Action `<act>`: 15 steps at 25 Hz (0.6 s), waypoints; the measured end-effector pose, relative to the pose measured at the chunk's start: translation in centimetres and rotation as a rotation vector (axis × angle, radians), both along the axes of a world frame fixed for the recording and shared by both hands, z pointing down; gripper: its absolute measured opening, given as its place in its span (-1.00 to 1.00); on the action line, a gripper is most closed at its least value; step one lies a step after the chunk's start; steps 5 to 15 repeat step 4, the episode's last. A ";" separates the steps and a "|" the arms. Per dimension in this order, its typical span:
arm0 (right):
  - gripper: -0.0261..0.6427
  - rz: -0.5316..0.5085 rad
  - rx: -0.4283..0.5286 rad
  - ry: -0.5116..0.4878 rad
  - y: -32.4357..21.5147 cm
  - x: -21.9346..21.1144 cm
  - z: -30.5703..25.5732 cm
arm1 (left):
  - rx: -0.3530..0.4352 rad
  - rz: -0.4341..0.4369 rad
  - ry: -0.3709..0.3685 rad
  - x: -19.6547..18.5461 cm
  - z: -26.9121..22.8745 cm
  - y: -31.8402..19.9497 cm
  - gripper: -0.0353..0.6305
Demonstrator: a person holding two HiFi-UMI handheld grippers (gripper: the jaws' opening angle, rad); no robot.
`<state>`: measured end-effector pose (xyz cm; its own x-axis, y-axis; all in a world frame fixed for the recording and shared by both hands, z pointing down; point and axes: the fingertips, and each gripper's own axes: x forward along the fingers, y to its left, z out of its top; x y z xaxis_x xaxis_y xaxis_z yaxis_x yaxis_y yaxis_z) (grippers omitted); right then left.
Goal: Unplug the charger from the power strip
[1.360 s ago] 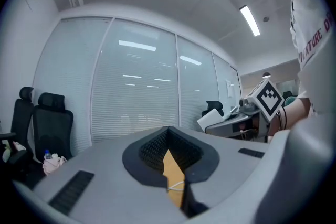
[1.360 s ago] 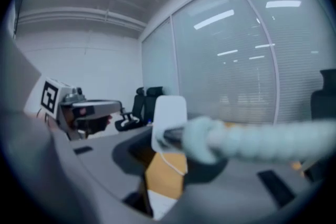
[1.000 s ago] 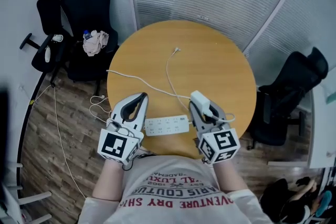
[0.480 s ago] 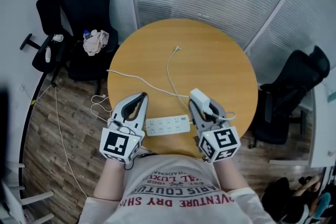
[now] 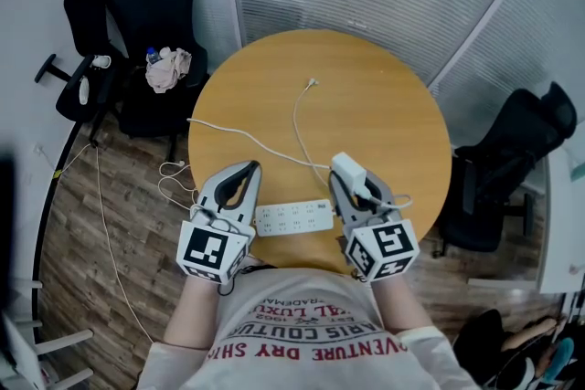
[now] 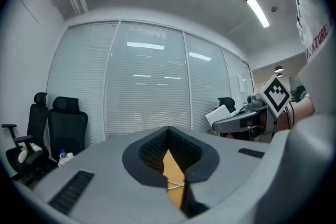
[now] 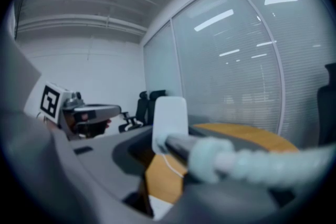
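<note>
The white power strip (image 5: pixel 292 217) lies flat near the front edge of the round wooden table (image 5: pixel 384 105), between my two grippers. My right gripper (image 5: pixel 353 183) is shut on the white charger (image 5: pixel 348 170), which is held clear of the strip, just right of its end. In the right gripper view the charger (image 7: pixel 169 120) stands upright between the jaws, with a blurred cable crossing close to the lens. My left gripper (image 5: pixel 245 171) hovers left of the strip, jaws closed tip to tip on nothing. The left gripper view looks along the shut left gripper (image 6: pixel 176 189).
Thin white cables (image 5: pixel 294 119) trail across the tabletop, one ending in a small plug (image 5: pixel 312 85). Black office chairs (image 5: pixel 151 5) stand at the left, one carrying a cloth and a bottle. Another chair (image 5: pixel 512 160) is at the right. Cords lie on the wooden floor (image 5: pixel 101 224).
</note>
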<state>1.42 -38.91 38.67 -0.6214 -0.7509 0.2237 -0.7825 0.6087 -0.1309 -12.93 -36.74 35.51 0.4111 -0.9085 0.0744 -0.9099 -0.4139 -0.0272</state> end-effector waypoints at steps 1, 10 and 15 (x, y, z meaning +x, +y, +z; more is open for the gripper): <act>-0.46 0.000 0.000 0.000 0.0 0.0 0.1 | -0.003 -0.003 -0.002 -0.1 0.1 0.0 -0.79; -0.46 0.001 -0.001 0.000 -0.2 -0.1 0.1 | -0.008 -0.014 -0.003 -0.3 0.2 -0.3 -0.79; -0.46 0.001 -0.001 0.000 -0.2 -0.1 0.1 | -0.008 -0.014 -0.003 -0.3 0.2 -0.3 -0.79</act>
